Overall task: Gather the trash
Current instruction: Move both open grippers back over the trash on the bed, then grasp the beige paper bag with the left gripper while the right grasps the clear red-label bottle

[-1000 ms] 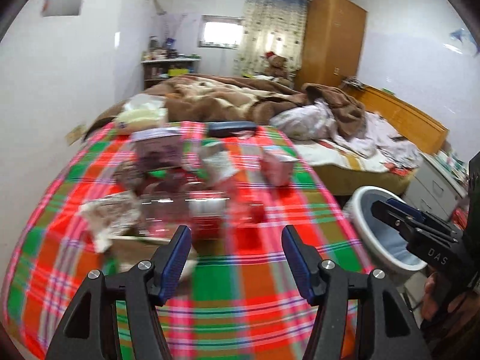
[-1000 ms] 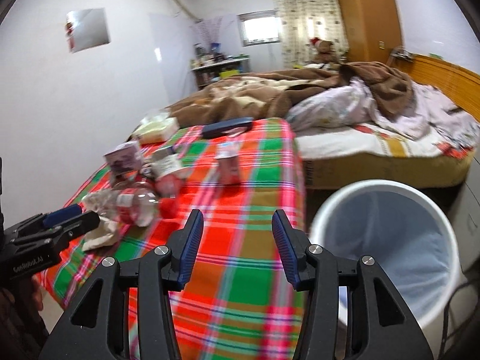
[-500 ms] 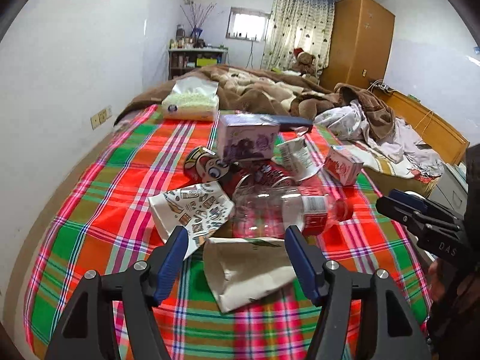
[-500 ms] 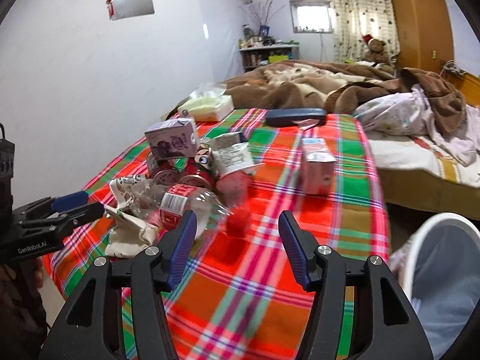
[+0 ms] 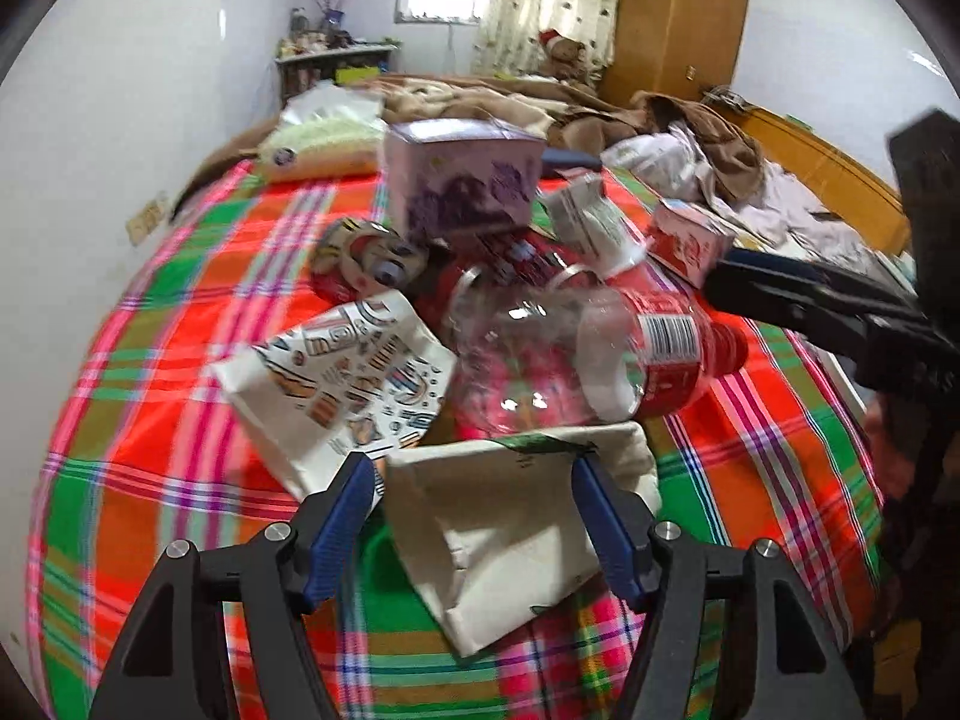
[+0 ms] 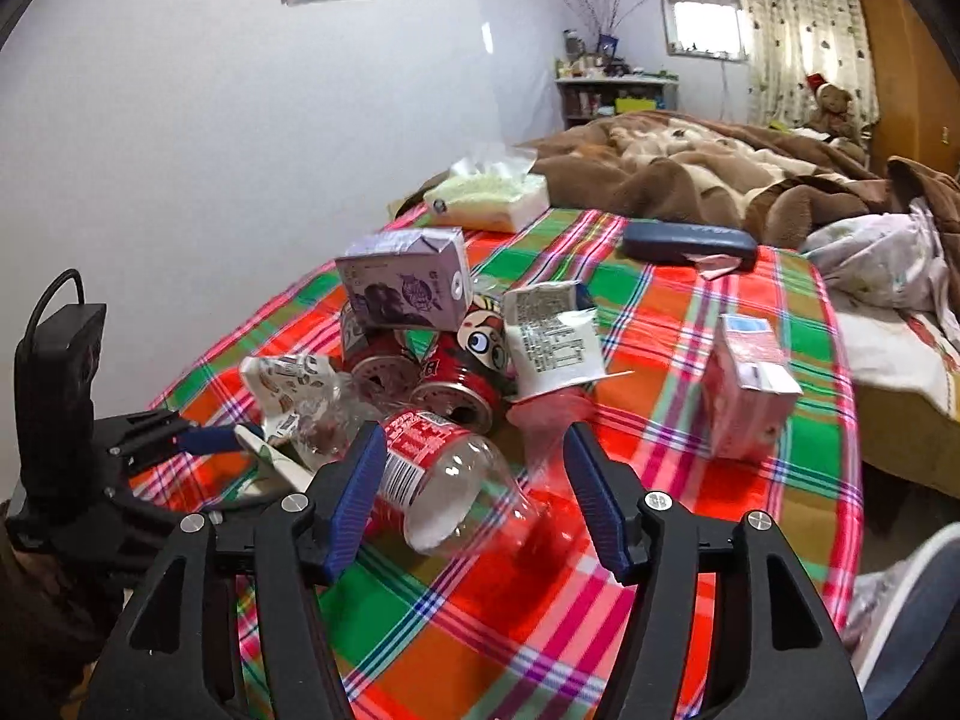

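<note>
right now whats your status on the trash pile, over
Both grippers' jaws open, just been opening. Left gripper straddles plain paper bag, not pinched. Right gripper frames clear bottle. Cans and cartons crowd behind.

- trash pile sits on checked cloth (image 6: 672, 324), near its front-left part
- plastic bottle (image 6: 456, 480) lies on its side at pile front, between right gripper (image 6: 471, 483) fingers
- flat paper bag (image 5: 516, 516) nearest left gripper (image 5: 474, 516), between its fingers, in front of bottle
- printed wrapper (image 5: 348, 384) left of bottle
- cans (image 6: 420, 372) behind bottle, carton box (image 6: 405, 285) on top of them
- small carton (image 6: 747, 387) stands apart, right of pile
- tissue pack (image 6: 489, 195) at cloth's far edge, blanket (image 6: 690, 168) behind
</note>
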Demonstrator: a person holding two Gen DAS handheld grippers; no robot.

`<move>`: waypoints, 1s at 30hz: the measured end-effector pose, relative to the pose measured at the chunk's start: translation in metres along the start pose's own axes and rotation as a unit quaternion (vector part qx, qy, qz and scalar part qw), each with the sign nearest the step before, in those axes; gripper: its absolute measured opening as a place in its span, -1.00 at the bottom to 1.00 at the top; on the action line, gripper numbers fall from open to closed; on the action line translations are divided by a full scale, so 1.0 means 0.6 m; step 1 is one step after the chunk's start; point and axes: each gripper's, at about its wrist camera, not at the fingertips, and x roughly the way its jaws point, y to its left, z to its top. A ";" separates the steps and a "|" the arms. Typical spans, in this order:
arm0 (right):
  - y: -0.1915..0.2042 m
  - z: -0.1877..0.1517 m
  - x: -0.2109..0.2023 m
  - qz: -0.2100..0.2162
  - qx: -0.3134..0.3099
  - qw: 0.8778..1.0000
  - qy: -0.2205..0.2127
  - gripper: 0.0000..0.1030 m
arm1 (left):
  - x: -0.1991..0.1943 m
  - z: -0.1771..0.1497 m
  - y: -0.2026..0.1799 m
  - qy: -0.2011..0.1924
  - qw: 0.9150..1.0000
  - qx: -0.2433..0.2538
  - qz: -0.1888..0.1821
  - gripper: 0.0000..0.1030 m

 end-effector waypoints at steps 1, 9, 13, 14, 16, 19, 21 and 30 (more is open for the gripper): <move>0.004 -0.001 0.005 -0.002 -0.009 1.000 0.007 0.22 | 0.005 0.000 -0.002 0.002 1.000 0.005 0.004 0.32; 0.014 -0.001 0.015 0.056 -0.032 0.998 0.030 0.22 | 0.005 -0.009 0.010 0.011 0.999 -0.015 -0.040 0.05; 0.023 -0.011 0.018 0.050 -0.057 0.995 0.059 0.22 | -0.005 -0.030 0.007 0.013 0.999 -0.013 -0.036 -0.10; 0.025 -0.014 0.019 0.046 -0.061 0.995 0.065 0.22 | -0.012 -0.036 0.008 0.011 0.999 -0.019 -0.039 -0.14; 0.028 -0.020 0.018 0.034 -0.065 0.994 0.076 0.22 | -0.021 -0.043 0.011 0.009 0.999 -0.027 -0.037 -0.16; 0.027 -0.029 0.010 0.023 -0.066 0.994 0.081 0.15 | -0.033 -0.055 0.017 0.005 0.999 -0.047 -0.025 -0.18; 0.025 -0.036 0.003 0.017 -0.059 0.995 0.082 0.03 | -0.040 -0.060 0.018 0.000 0.998 -0.057 -0.006 -0.18; 0.004 -0.075 -0.051 -0.019 -0.002 0.996 0.091 -0.05 | -0.066 -0.071 0.009 -0.023 0.997 -0.072 0.020 -0.17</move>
